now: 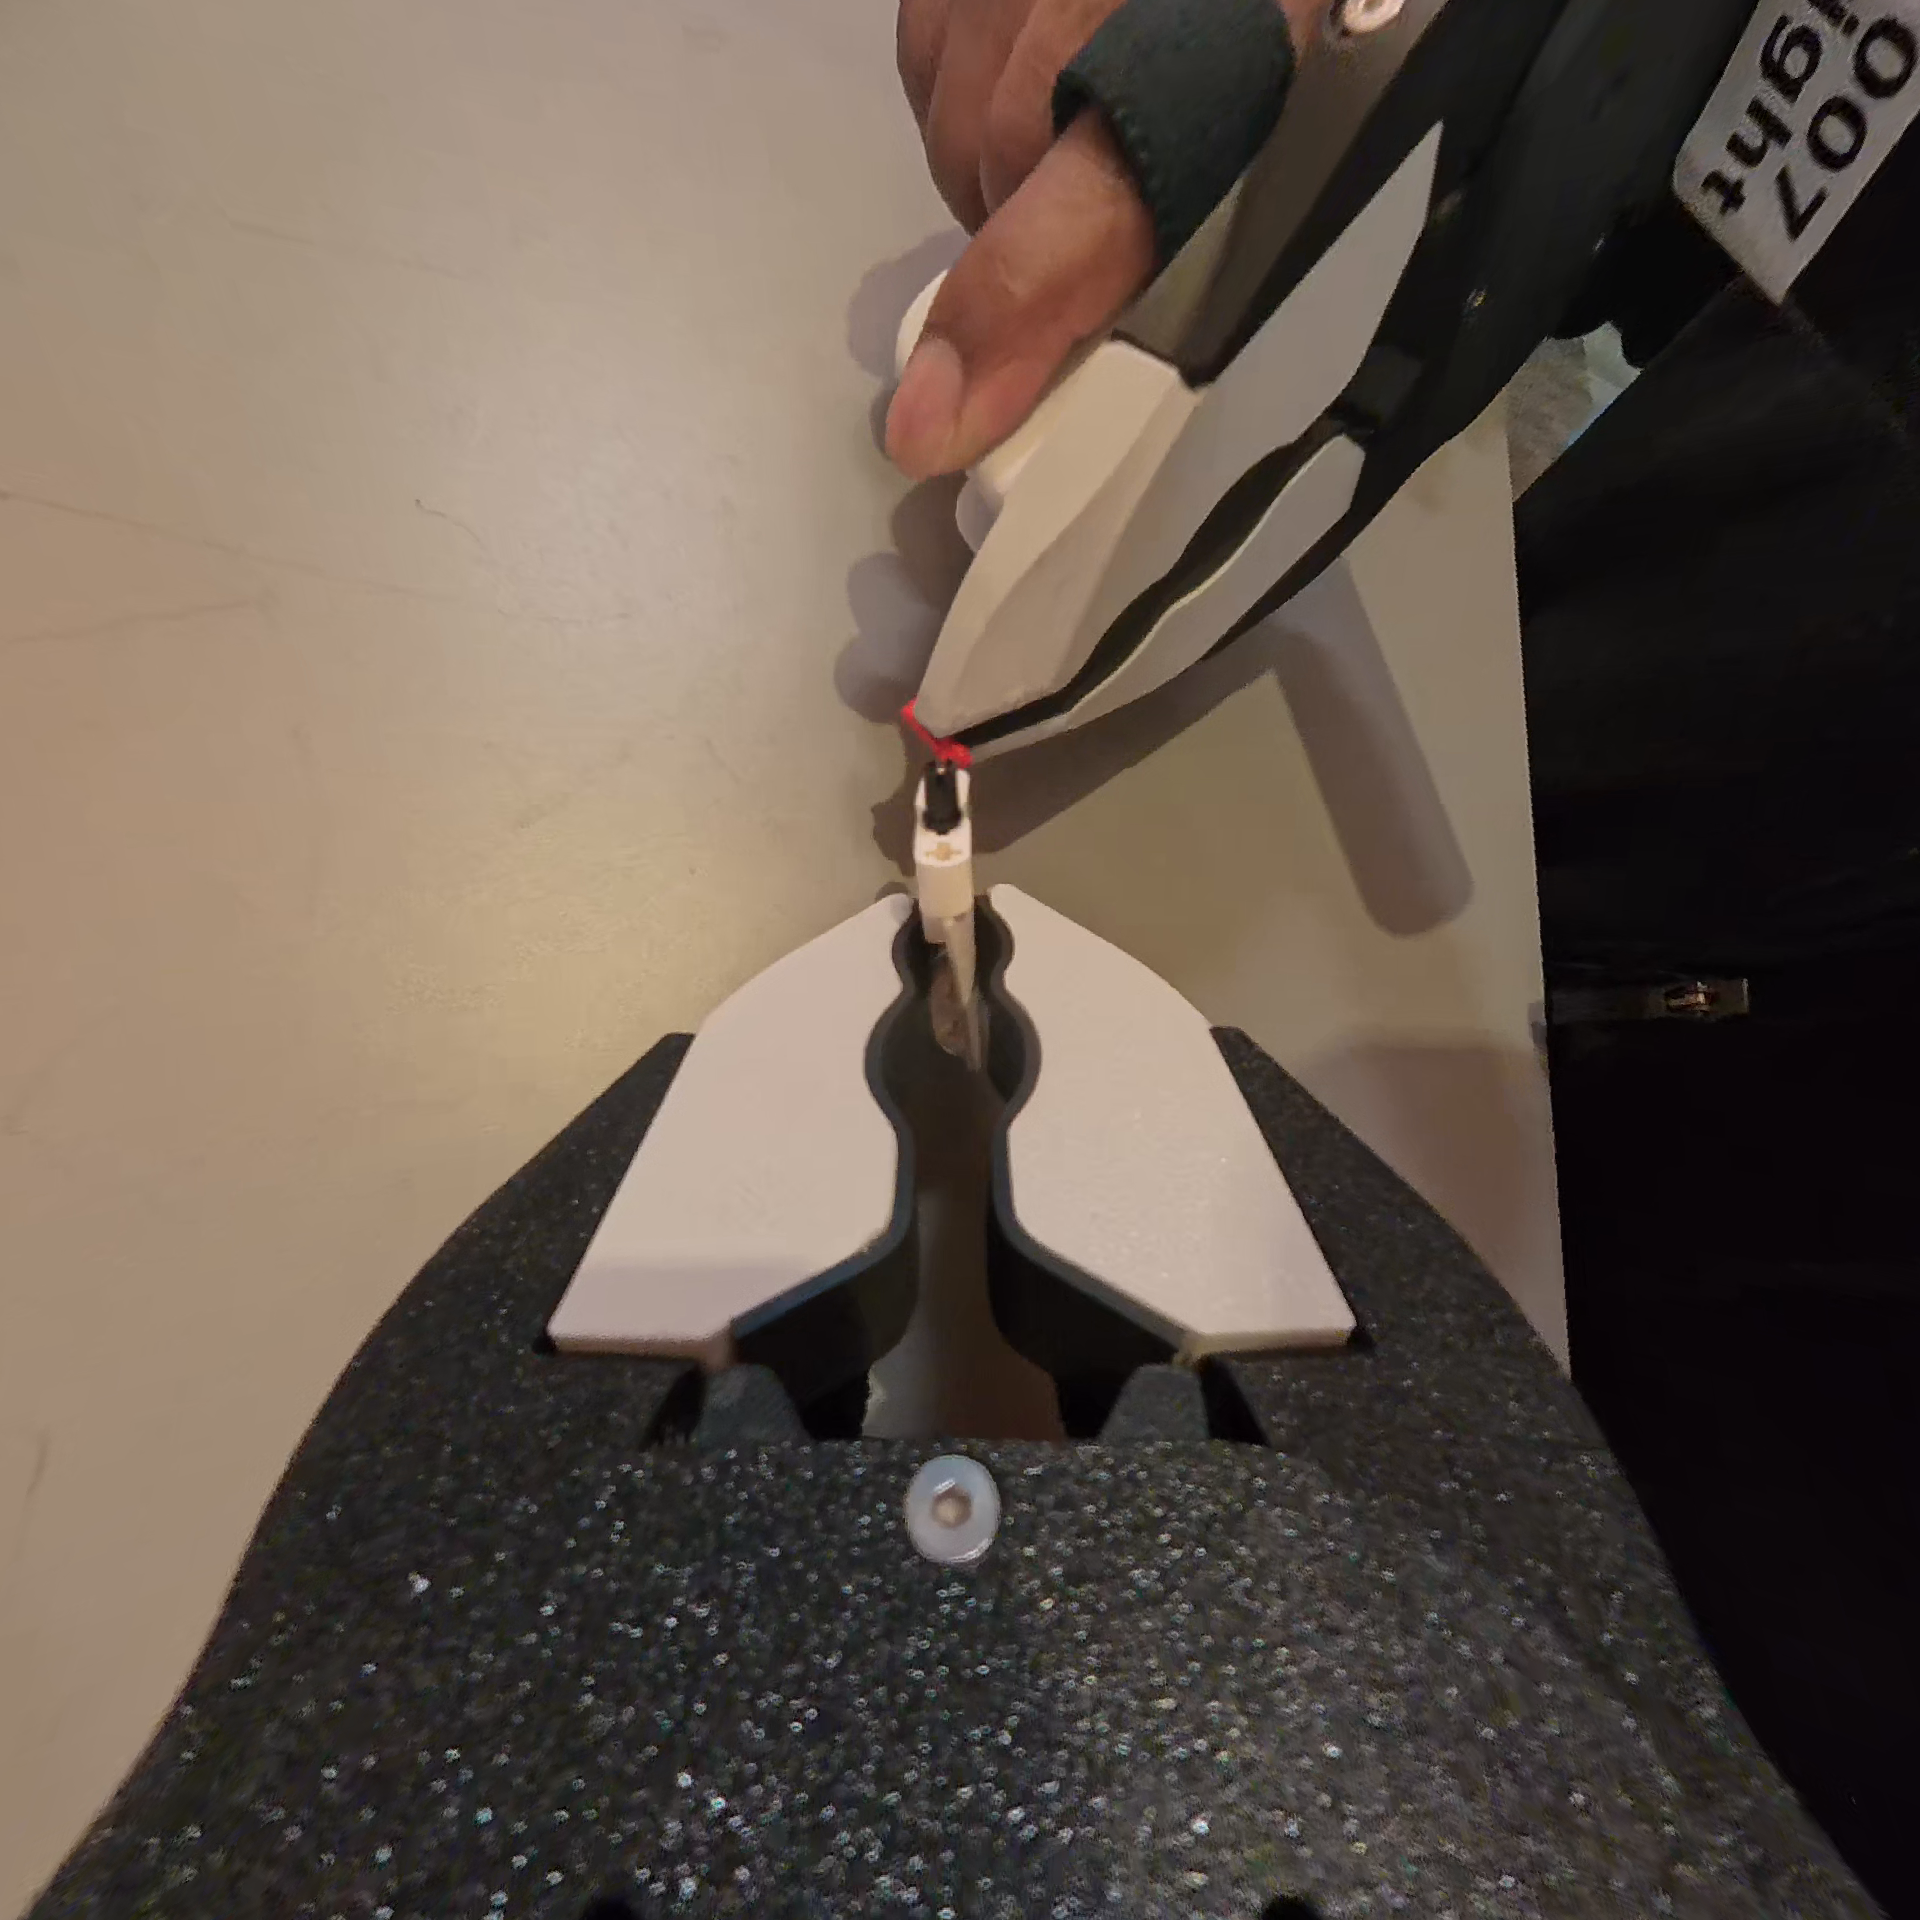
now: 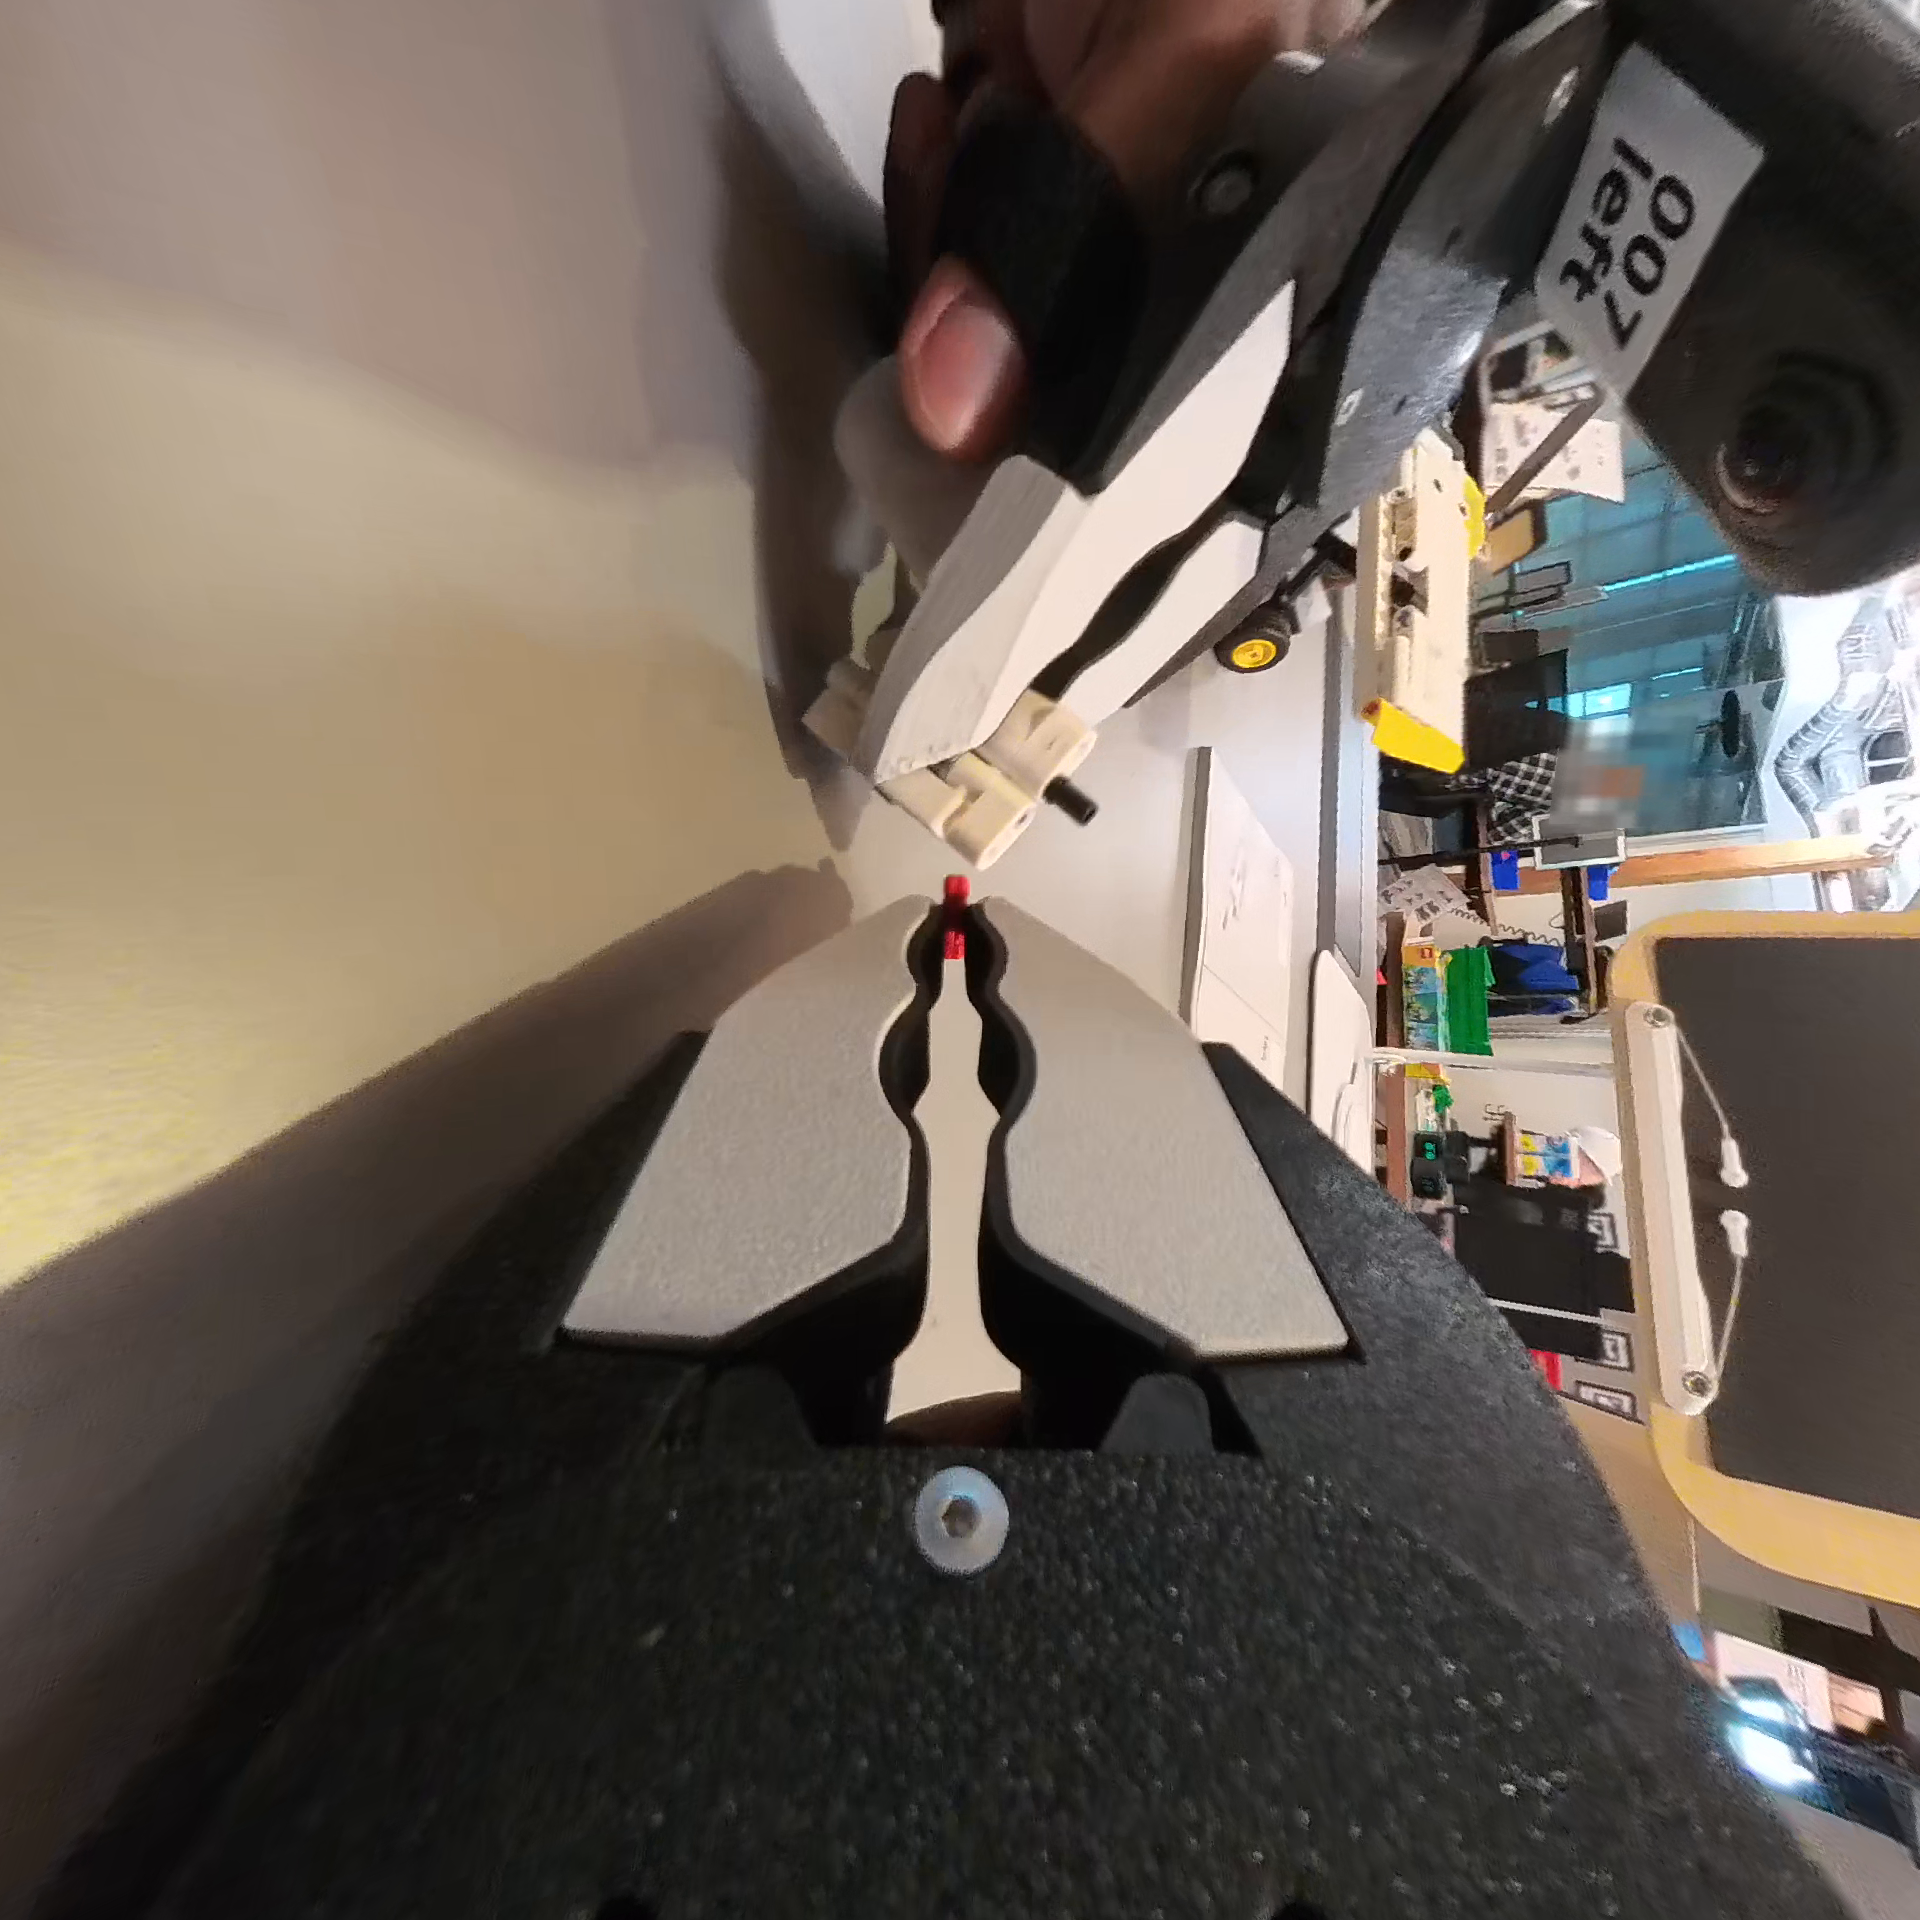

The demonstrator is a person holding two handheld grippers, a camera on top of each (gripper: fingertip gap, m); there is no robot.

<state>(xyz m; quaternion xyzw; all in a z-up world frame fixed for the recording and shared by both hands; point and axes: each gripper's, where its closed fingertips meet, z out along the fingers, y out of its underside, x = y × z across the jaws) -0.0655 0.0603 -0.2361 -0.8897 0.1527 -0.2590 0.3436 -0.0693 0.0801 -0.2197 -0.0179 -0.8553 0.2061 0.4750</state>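
Observation:
My left gripper (image 1: pixel 951 904) is shut on a small white toy-brick connector piece (image 1: pixel 943 868) that carries a black pin (image 1: pixel 938 800) at its far end. The same piece (image 2: pixel 1003 784) with its black pin (image 2: pixel 1075 805) shows in the right wrist view, clamped in the left gripper's white fingertips (image 2: pixel 935 717). My right gripper (image 2: pixel 956 914) is shut on a tiny red pin (image 2: pixel 954 914) that sticks out past the tips. In the left wrist view the red pin (image 1: pixel 940 740) sits at the right gripper's tips (image 1: pixel 956 707), just beyond the black pin. A hand grips each tool.
A pale wall (image 1: pixel 416 520) fills the background. To the right stand a white table (image 2: pixel 1143 883) with a paper sheet (image 2: pixel 1242 914), a toy vehicle with yellow wheels (image 2: pixel 1252 649), a yellow brick (image 2: pixel 1413 732), shelves of coloured parts (image 2: pixel 1455 997) and a wood-framed dark board (image 2: pixel 1787 1195). My two grippers' fingertips are within a few centimetres of each other.

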